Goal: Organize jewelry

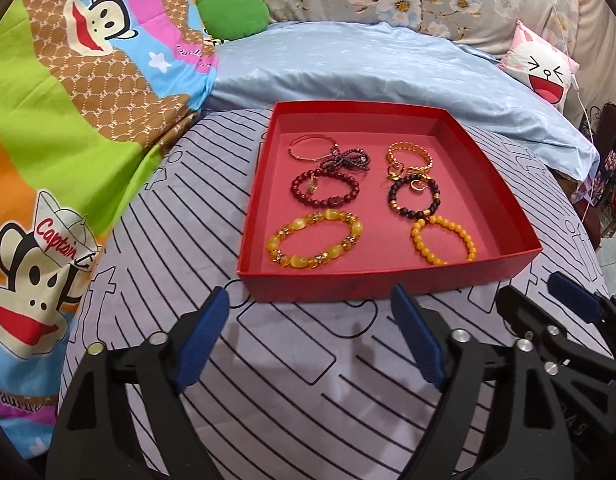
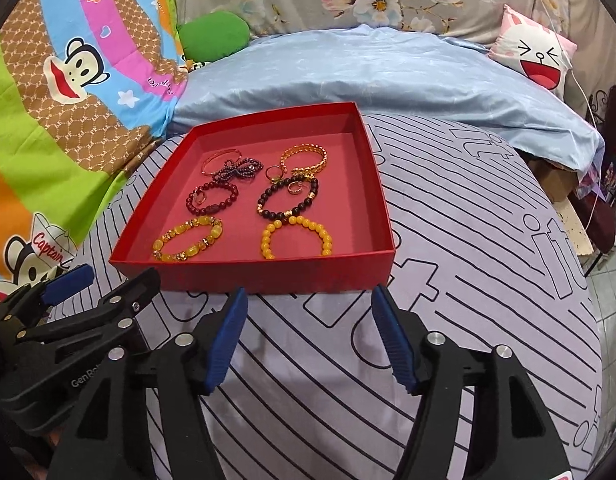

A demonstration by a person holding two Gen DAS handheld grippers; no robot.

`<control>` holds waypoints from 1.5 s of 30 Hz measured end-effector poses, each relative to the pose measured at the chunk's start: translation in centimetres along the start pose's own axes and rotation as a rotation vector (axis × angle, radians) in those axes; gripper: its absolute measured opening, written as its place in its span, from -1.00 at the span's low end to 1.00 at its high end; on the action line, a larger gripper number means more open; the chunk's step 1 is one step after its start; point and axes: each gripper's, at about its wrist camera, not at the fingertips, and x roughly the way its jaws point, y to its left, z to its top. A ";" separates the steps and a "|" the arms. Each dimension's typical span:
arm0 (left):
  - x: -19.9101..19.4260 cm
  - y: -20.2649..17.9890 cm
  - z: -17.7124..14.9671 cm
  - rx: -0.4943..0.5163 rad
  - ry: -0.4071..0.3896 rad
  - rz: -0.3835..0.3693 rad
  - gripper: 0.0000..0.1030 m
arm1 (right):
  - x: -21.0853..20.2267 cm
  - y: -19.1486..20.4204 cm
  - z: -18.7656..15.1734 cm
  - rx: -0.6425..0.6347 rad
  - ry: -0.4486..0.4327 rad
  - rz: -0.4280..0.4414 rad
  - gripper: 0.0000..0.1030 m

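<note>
From the left wrist, our left gripper (image 1: 308, 300) hung released and empty just short of the red box (image 1: 348, 280) on the bed (image 1: 267, 400); its bracelets (image 1: 316, 240) touched, so one could drag another.

From the right wrist, our right gripper (image 2: 308, 304) was released too; pushing could tip the box (image 2: 247, 278).

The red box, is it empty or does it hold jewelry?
Not empty: the red box holds several bracelets, among them a yellow bead bracelet.
</note>
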 end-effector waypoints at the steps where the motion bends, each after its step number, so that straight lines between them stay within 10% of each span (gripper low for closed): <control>1: 0.0 0.1 -0.1 -0.001 0.001 0.006 0.66 | 0.0 0.0 -0.1 0.001 0.001 -0.002 0.30; 45: 0.9 1.0 -1.5 -0.038 0.033 0.045 0.84 | 0.1 -0.4 -1.1 0.034 -0.012 -0.029 0.87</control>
